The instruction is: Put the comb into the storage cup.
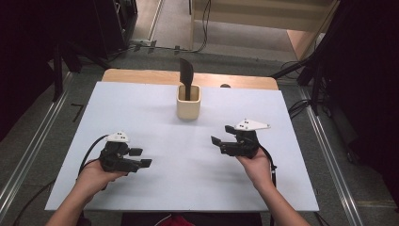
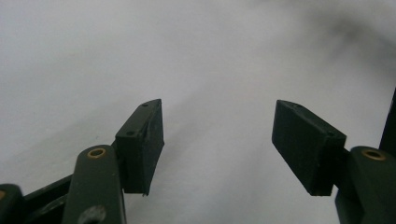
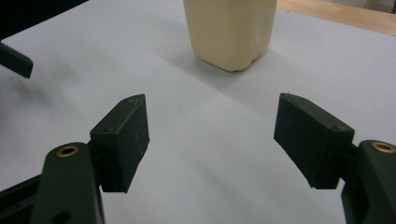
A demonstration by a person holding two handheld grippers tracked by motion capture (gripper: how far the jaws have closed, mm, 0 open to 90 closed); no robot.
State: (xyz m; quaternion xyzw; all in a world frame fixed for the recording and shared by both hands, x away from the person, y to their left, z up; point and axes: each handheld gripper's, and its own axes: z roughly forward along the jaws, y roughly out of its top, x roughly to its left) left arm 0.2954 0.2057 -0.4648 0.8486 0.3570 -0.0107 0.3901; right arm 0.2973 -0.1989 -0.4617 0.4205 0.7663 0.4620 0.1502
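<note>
Cup (image 1: 188, 102) looks light and stiff, so I'd pinch its rim, both hand-held grippers (image 1: 221, 140) released.

Matt cream plastic holder (image 1: 188, 106), smooth white tabletop (image 1: 141, 117), bare wood edge (image 1: 141, 76)

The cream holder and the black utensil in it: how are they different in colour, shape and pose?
The cream holder is pale, squat and boxy with rounded corners; the black utensil is dark, thin and flat-bladed. The holder stands upright on the white table; the utensil leans inside it, rising well above its rim. Both sit at the table's far middle, untouched.
</note>
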